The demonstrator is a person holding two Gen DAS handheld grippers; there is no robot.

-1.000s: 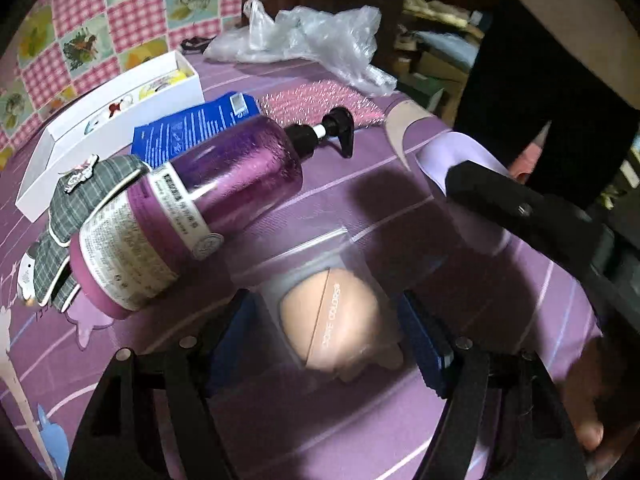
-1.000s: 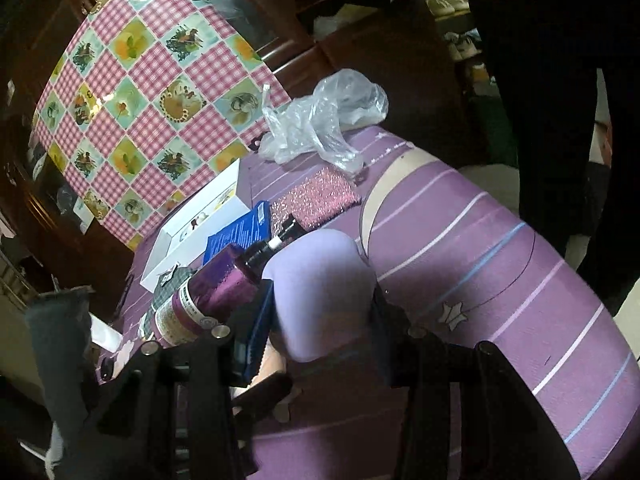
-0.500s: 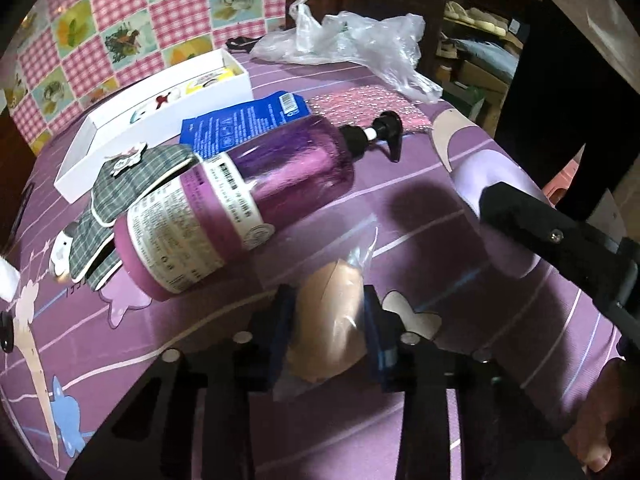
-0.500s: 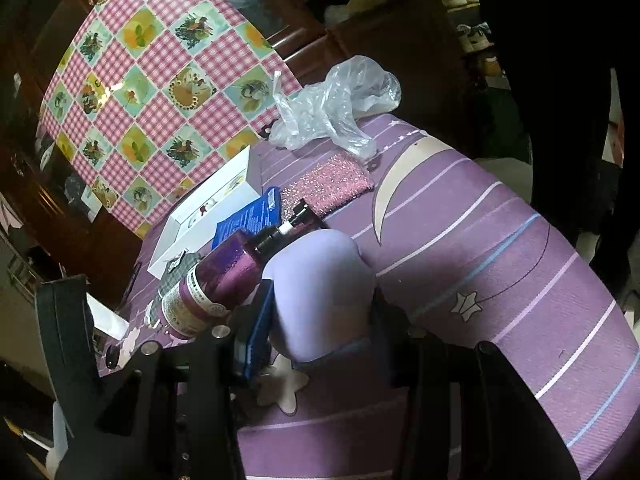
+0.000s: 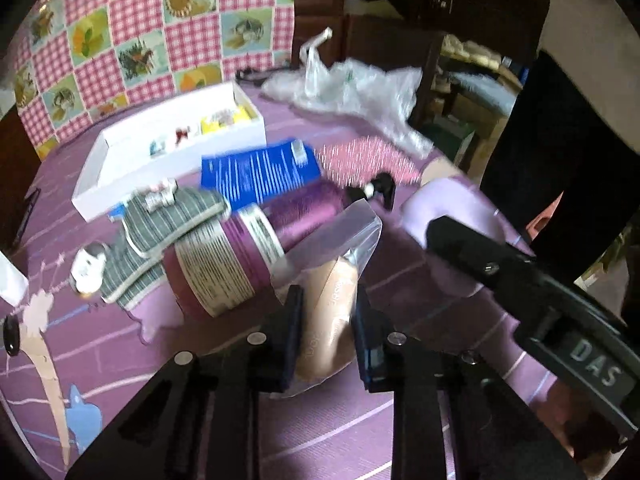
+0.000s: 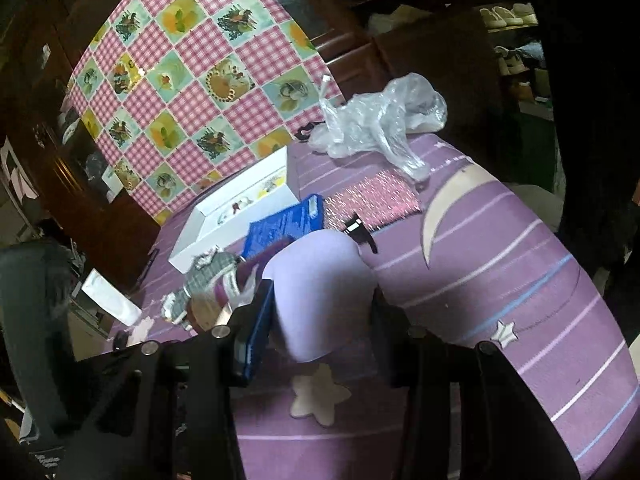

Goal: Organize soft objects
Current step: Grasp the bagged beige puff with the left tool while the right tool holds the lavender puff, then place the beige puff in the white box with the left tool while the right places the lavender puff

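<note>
Left tool [image 5: 326, 326] is closing on the beige sponge in its clear bag [image 5: 332, 312], pads squeezing both flanks, the bag's top flaring up toward twelve o'clock in the left wrist view. It looks raised off the purple cloth [image 5: 360, 440], though blur makes that hard to settle. Right tool [image 6: 320, 320] is clamped on the lilac soft puff [image 6: 320, 280], which bulges between the pads.

So this reads as the pick-up step: both soft items in hand, neither yet placed. The purple pump bottle [image 5: 248, 252] lies just beside the bagged sponge at ten o'clock, with the grey striped pouches [image 5: 168, 216] beyond. The white box [image 5: 172, 148], at eleven o'clock, seems the likely home, but that's a guess.

Next move calls for carrying the sponge over the bottle without snagging the loose bag, and a gentle grip, since it squashes easily.
</note>
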